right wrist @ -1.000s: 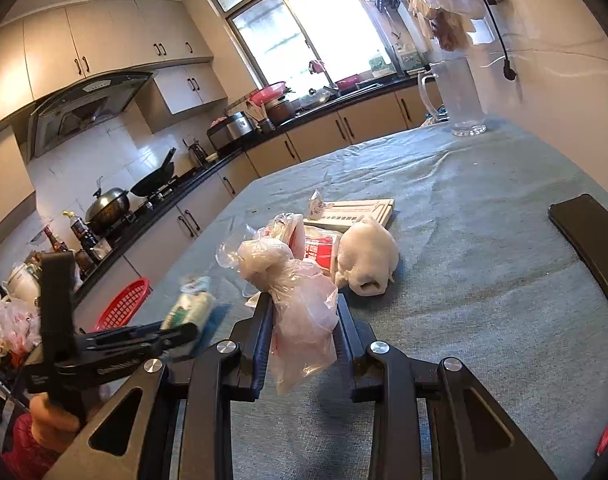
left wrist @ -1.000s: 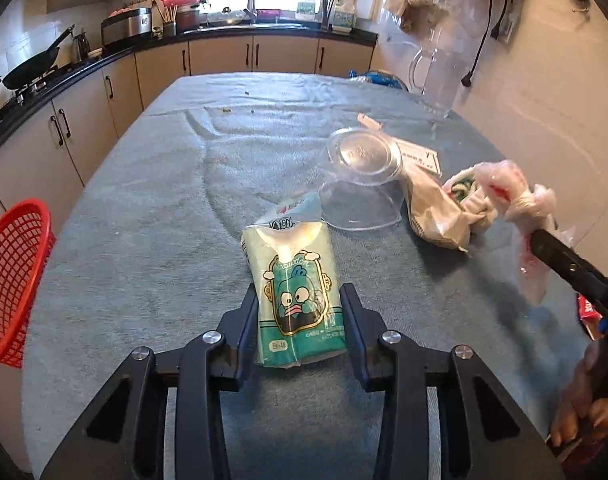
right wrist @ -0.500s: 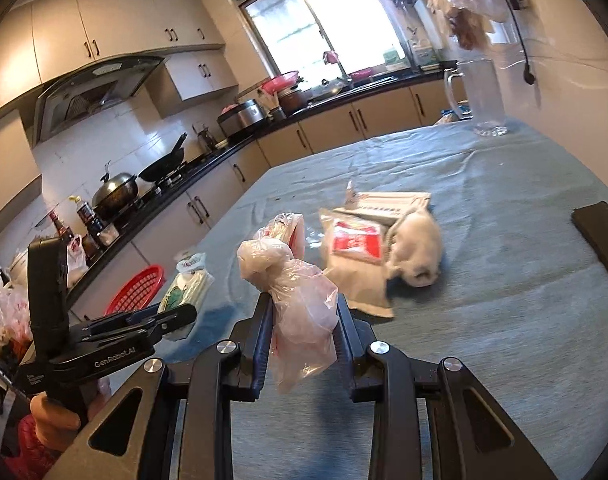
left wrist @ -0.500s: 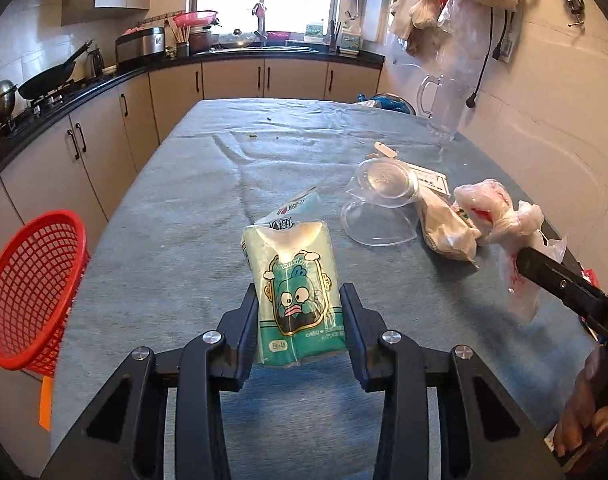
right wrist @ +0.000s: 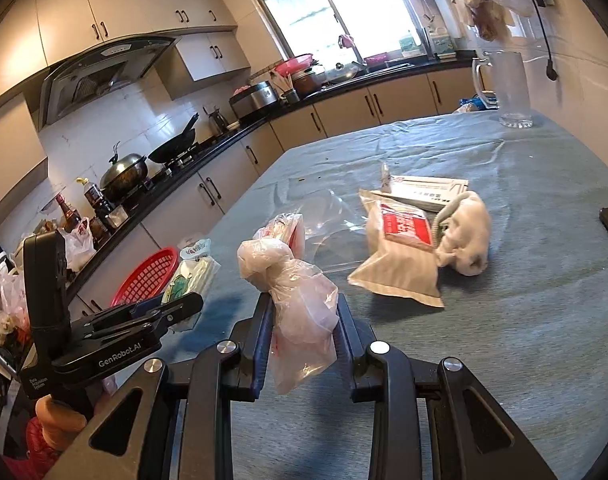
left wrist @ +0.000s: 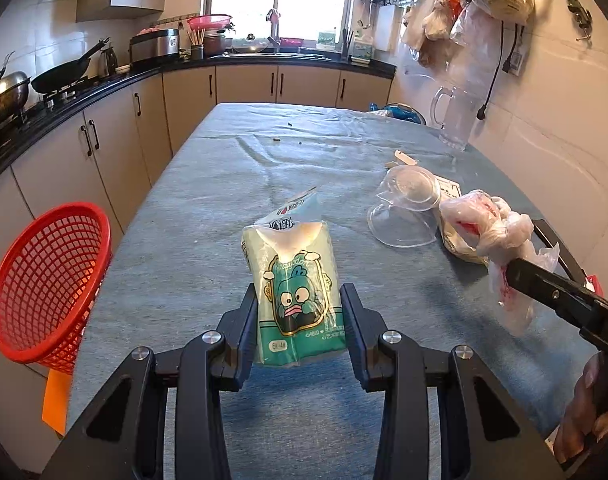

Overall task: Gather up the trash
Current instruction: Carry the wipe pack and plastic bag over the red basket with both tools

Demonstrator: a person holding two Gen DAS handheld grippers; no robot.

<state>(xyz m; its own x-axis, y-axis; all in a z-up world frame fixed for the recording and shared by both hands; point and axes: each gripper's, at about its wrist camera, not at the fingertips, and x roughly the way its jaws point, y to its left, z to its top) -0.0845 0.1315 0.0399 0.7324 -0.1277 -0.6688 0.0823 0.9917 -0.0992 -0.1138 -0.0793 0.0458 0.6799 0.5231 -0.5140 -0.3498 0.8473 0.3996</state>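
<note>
Blue-clothed table [left wrist: 192, 240]: wide bare stretch at left and far end, left edge unobstructed. Red mesh basket [left wrist: 44, 284] hangs off that edge, mouth tipped toward table, left of both tools; left hand nearer.

Left gripper [left wrist: 300, 320] pinches cartoon tissue pack [left wrist: 294, 296], long axis along fingers.

Right gripper [right wrist: 302, 328] clamps knotted plastic bag [right wrist: 292, 292], knot up, tail hanging.

Left behind, right side: clear bowl [left wrist: 403, 212], beige pouch [right wrist: 395, 256], white wad [right wrist: 463, 240].
</note>
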